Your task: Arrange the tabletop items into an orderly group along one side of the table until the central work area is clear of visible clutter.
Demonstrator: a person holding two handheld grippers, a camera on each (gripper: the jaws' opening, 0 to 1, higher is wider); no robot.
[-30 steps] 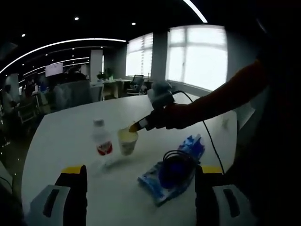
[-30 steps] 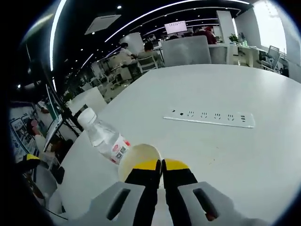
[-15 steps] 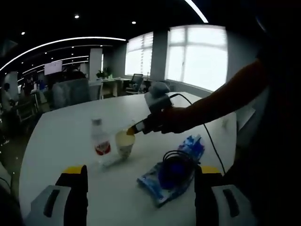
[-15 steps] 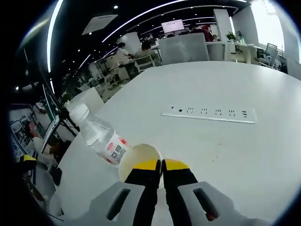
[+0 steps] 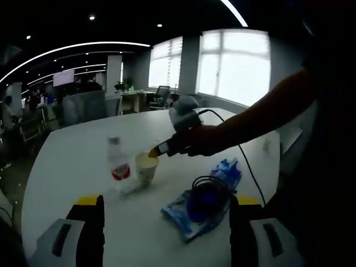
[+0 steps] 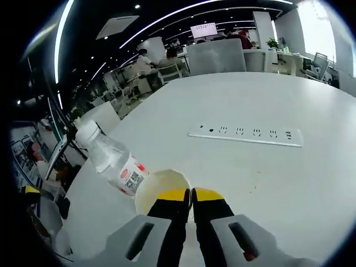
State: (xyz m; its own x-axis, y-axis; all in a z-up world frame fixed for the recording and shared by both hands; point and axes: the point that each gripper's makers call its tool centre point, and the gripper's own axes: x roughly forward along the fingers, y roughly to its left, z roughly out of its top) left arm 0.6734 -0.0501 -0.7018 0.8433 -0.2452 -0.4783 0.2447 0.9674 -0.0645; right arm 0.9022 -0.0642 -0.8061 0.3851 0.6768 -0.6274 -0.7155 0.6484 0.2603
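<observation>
Near the counter's (image 6: pixel 289 183) left edge: bottle (image 5: pixel 118 166), then cup (image 5: pixel 146 168) beside it, rim pinched by right gripper (image 6: pixel 192 196). Step: sliding cup edgeward. Blue pack (image 5: pixel 201 204) next; left gripper (image 5: pixel 165 207) spread, empty, nearby.

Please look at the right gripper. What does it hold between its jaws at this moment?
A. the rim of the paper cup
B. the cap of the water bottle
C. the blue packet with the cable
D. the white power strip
A. In the right gripper view, the right gripper has its jaws shut on the near rim of the paper cup, while the water bottle stands beside it.
</observation>
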